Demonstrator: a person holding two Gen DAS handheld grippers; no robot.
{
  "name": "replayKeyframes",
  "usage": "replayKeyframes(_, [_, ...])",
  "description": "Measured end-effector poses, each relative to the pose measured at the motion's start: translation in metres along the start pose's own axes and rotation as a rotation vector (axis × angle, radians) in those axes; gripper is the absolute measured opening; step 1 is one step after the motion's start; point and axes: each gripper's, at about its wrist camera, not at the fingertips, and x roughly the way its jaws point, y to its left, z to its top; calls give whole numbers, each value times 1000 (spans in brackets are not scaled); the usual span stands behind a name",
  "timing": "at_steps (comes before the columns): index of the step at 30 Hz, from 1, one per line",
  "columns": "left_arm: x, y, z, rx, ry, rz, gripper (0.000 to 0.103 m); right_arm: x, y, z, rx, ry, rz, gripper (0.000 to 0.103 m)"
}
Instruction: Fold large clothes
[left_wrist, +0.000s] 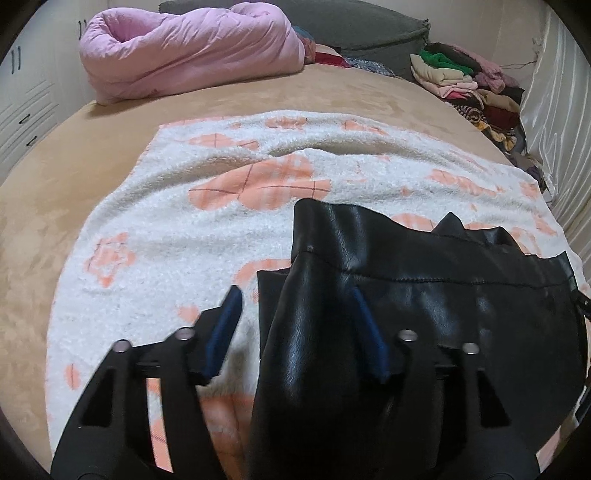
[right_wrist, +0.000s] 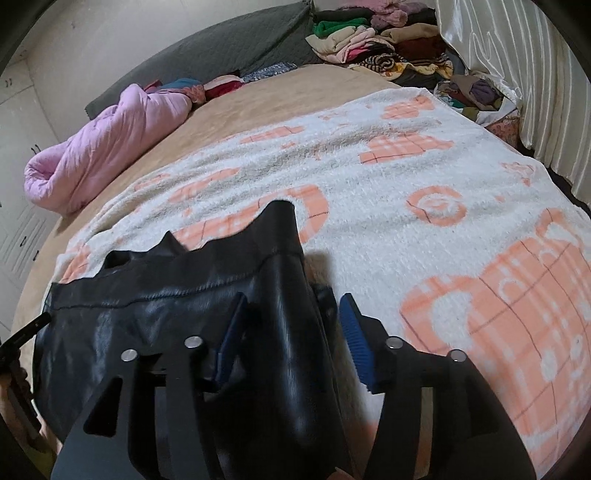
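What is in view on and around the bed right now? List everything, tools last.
black leather garment: one, glossy black, on the near part of the blanket, a fold of it between the fingers of each tool
blanket: one, white fleece with orange patterns, spread over the bed
bed cover: one, tan, under the blanket
quilt: one, pink, rolled up at the far left of the bed
pillow: one, dark grey, at the head of the bed
clothes pile: one heap, mixed colours, far right corner
curtain: one, cream satin, along the right side
cabinets: white, dark handles, left wall
left tool: black, blue pads, jaws apart around a garment fold
right tool: black, blue pads, jaws apart around a garment fold
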Motion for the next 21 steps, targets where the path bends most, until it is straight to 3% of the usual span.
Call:
replayKeyframes(3, [-9, 2, -3, -3, -4, -12, 80, -15, -4, -12, 20, -8, 51, 77])
replayKeyframes(7, [-22, 8, -10, -22, -4, -50, 92, -34, -7, -30, 42, -1, 105, 87])
replayKeyframes(15, [-26, 32, -48, -164, 84, -205, 93, -57, -15, -68, 87, 58, 185, 91])
replayKeyframes(21, [-22, 33, -74, -224, 123, -246, 93, -56, -20, -86, 137, 103, 237, 91])
